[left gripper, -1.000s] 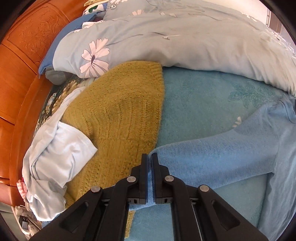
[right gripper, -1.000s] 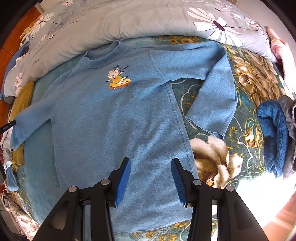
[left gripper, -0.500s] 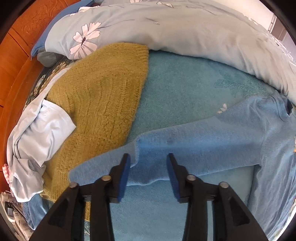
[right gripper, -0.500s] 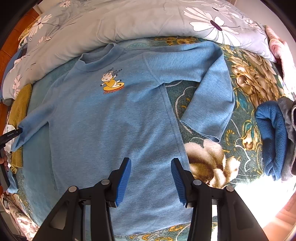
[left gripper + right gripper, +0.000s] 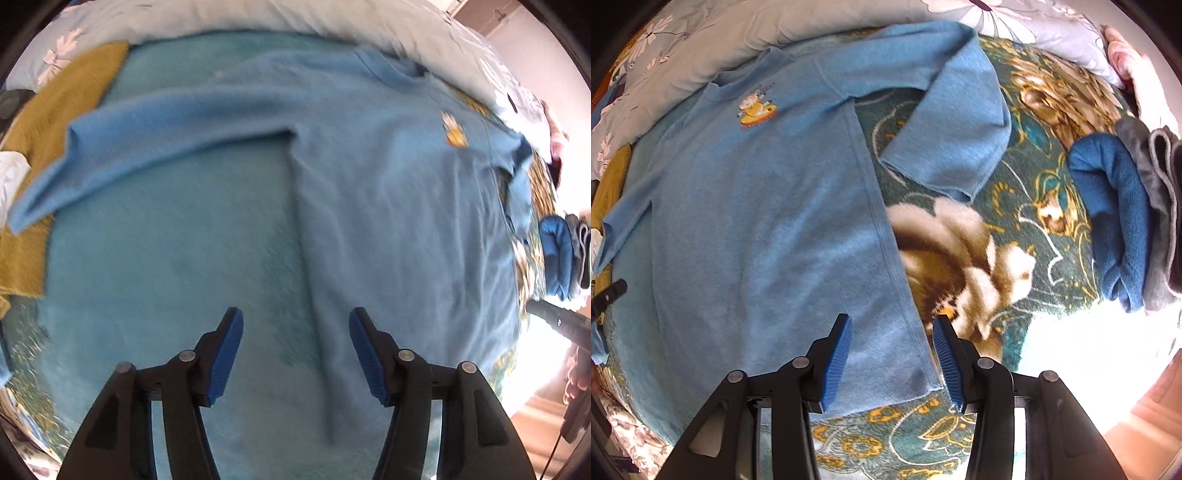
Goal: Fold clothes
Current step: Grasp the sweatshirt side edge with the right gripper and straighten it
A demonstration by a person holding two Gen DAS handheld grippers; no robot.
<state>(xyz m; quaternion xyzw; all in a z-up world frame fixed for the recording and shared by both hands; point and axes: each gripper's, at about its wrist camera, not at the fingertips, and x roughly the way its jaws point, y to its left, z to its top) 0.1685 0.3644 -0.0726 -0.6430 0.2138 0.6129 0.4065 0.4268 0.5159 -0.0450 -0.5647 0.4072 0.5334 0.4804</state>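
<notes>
A light blue long-sleeved shirt (image 5: 388, 184) with a small cartoon print (image 5: 755, 110) lies flat, front up, on the bed. Its left sleeve (image 5: 166, 125) stretches out sideways, the cuff resting on a mustard sweater. The right sleeve (image 5: 945, 122) is bent down beside the body. My left gripper (image 5: 295, 350) hovers over the shirt's left side edge, its jaws opening with nothing between them. Open as well, my right gripper (image 5: 892, 354) hangs just above the shirt's lower right corner near the hem, holding nothing.
A mustard knitted sweater (image 5: 55, 110) and a white garment (image 5: 11, 173) lie at the left. Folded dark blue (image 5: 1115, 218) and grey clothes (image 5: 1156, 206) sit at the right. A floral duvet (image 5: 775, 22) bounds the far side. A patterned blanket (image 5: 960, 240) covers the bed.
My left gripper let go of the left sleeve cuff, opened, and swept right toward the shirt's body. My right gripper shifted right to the shirt's lower right corner.
</notes>
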